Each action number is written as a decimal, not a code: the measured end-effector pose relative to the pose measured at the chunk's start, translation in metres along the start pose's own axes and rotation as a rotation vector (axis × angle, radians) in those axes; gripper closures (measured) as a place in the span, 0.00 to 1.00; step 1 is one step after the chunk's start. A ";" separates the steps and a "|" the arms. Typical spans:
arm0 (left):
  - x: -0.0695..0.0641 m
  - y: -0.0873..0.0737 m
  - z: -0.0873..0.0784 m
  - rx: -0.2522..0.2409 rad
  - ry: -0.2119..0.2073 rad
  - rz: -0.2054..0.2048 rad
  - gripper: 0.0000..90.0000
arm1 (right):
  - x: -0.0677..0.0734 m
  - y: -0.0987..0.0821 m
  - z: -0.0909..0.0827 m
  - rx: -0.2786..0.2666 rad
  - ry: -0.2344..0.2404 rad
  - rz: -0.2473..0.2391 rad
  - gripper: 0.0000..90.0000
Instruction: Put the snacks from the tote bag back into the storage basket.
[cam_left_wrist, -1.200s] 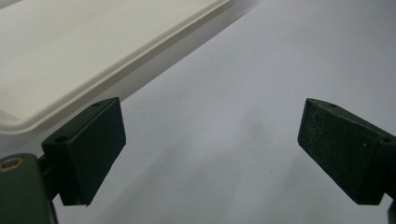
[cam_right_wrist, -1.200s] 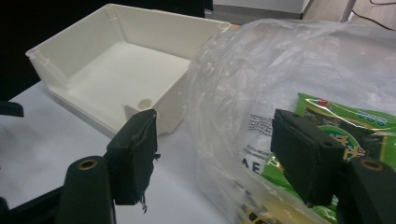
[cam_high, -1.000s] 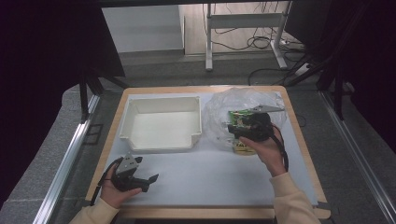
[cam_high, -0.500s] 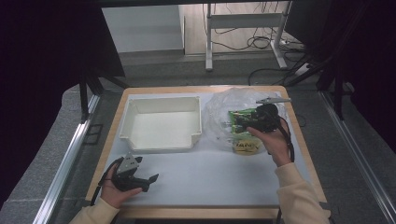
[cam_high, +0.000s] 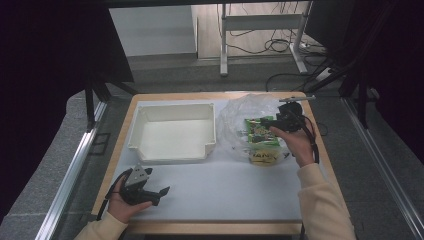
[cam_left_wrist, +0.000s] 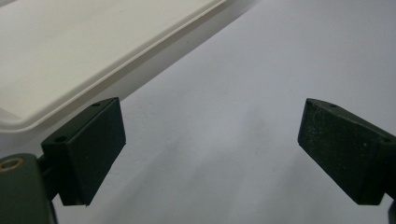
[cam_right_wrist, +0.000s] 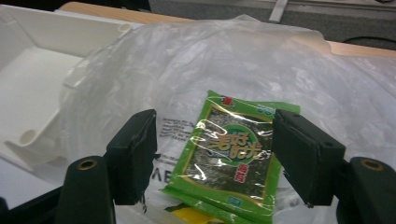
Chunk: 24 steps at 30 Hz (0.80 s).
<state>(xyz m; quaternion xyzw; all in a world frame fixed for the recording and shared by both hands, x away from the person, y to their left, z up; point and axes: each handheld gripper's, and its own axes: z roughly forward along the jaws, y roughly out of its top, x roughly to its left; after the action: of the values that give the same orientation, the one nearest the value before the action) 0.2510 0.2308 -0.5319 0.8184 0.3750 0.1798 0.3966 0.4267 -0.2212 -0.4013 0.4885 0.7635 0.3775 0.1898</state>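
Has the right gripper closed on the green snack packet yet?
No, the right gripper is open, one jaw on each side of the green snack packet.

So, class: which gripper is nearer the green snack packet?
Right. The right gripper hangs open just over the green snack packet; the left gripper rests near the table's front-left, below the white tray.

high: overhead, forward-down | gripper views: close, along jaws | shared: white tray

Left gripper jaws wide apart above white table surface; cream tray rim at upper left.
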 end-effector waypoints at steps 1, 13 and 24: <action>0.000 0.000 0.000 0.002 -0.001 0.001 0.09 | -0.002 0.001 0.001 0.004 -0.004 0.002 0.35; -0.001 0.000 0.001 0.008 -0.005 0.004 0.09 | -0.015 0.009 0.014 0.044 -0.038 0.026 0.36; -0.001 0.000 0.002 0.019 -0.007 0.009 0.09 | -0.024 0.008 0.023 0.056 -0.051 0.057 0.37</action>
<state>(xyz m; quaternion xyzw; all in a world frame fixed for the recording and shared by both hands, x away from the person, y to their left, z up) 0.2512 0.2293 -0.5333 0.8243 0.3716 0.1751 0.3895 0.4579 -0.2312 -0.4119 0.5248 0.7543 0.3486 0.1847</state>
